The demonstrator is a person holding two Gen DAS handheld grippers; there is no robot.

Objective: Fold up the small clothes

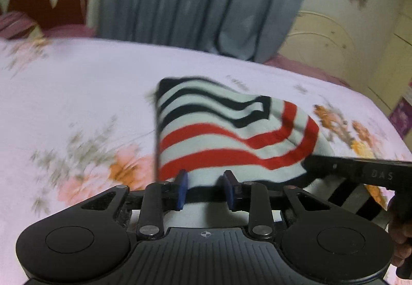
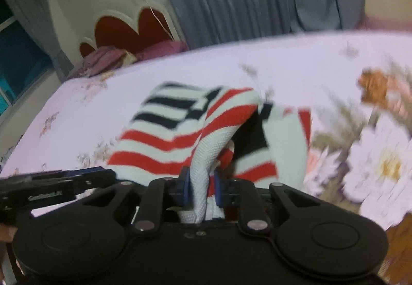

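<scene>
Both grippers have hold of the striped garment (image 1: pixel 231 130), which sits mid-frame in both views, partly lifted off the floral bedsheet (image 1: pixel 77 94). The right gripper (image 2: pixel 200 189) is pinching a thick bunched fold of the white knit between its blue pads. The left gripper (image 1: pixel 206 189) has fabric between its pads too, but they look fairly spread, so I can't tell if it's actually gripping or just sitting around the edge.

What I'd worry about: if the left one isn't really clamped, that edge slips out mid-fold and the thing lands crooked. The right one has grabbed a wad, likely several layers, so the fold could come out lumpy. Everything's blurry too, so a fast swing could flip the loose far end over.

Around it: grey curtain (image 1: pixel 200 1) across the top, a red scalloped headboard (image 1: pixel 46 1) upper left, purple pillows (image 2: pixel 108 58) below it. Nothing on the sheet seems to block the fold; the two grippers are just close together.
</scene>
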